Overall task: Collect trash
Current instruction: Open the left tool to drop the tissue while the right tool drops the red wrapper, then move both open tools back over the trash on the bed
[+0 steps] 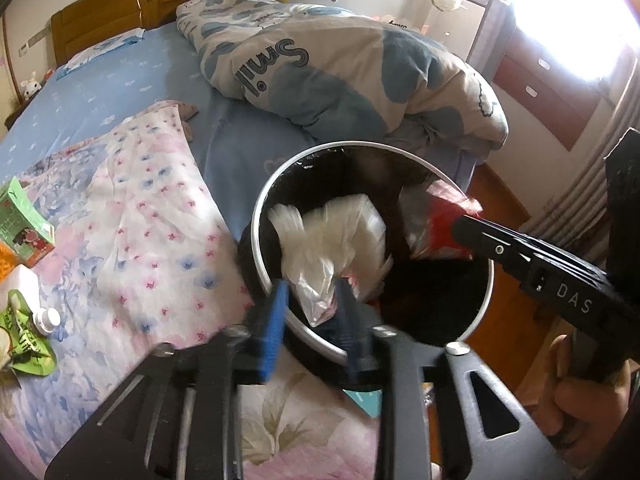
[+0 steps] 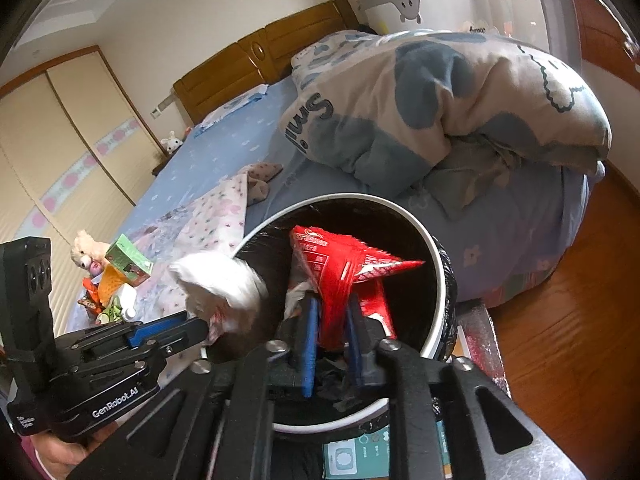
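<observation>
A round bin with a white rim (image 1: pixel 260 208) and a black liner stands beside the bed; it also shows in the right wrist view (image 2: pixel 438 264). My left gripper (image 1: pixel 314 300) is shut on a white and clear plastic wrapper (image 1: pixel 328 236) and holds it over the bin's mouth; the wrapper also shows in the right wrist view (image 2: pixel 224 280). My right gripper (image 2: pixel 332 320) is shut on a red snack bag (image 2: pixel 344 268) over the bin. The red bag (image 1: pixel 444 216) shows at the right gripper's tip in the left wrist view.
On the floral quilt (image 1: pixel 140 220) at the left lie a green carton (image 1: pixel 24 224), a green pouch with a white cap (image 1: pixel 28 336) and other wrappers (image 2: pixel 100 292). A rolled duvet (image 1: pixel 340 68) lies behind the bin. Wooden floor (image 2: pixel 560 340) is to the right.
</observation>
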`<state>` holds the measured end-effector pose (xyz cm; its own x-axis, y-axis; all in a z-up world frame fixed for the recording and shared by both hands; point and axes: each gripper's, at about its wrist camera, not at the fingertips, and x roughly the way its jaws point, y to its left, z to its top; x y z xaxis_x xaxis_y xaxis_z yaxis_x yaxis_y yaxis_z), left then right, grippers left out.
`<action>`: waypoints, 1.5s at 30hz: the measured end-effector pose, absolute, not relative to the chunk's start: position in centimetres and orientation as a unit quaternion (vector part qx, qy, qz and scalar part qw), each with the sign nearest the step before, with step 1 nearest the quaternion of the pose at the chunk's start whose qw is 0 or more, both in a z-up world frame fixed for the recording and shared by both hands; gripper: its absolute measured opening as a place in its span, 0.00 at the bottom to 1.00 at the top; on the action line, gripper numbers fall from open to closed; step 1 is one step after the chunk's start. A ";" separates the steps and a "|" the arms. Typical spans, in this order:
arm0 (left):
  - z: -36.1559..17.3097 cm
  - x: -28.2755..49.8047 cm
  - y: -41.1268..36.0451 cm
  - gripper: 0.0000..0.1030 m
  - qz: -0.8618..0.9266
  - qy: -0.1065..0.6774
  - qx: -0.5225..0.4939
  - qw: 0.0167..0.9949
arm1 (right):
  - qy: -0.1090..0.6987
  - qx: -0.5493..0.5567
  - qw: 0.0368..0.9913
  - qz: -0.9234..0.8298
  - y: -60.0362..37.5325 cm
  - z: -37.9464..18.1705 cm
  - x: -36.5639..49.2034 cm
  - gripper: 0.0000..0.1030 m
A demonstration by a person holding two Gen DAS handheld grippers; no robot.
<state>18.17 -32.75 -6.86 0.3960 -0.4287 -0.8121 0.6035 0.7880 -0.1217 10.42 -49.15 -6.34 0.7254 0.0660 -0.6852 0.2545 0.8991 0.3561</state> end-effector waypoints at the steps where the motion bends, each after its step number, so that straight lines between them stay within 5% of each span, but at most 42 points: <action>1: -6.7 18.1 -32.5 0.45 -0.312 0.450 0.092 0.832 | 0.367 0.220 0.902 -0.053 -49.2 -6.4 10.4 0.35; 13: -7.0 16.6 -25.9 0.57 -0.277 0.451 0.044 0.847 | 0.342 0.232 0.909 -0.048 -47.4 -5.3 9.5 0.78; 45: -8.7 17.0 -2.7 0.57 -0.097 0.455 -0.080 0.881 | 0.382 0.176 0.896 0.139 -28.1 -7.0 15.1 0.79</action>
<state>17.05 -2.70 -8.72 0.5664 -0.2444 -0.7870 0.0984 0.9682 -0.2299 15.12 -28.09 -6.96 0.6695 0.3847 -0.6354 -0.1154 0.8989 0.4227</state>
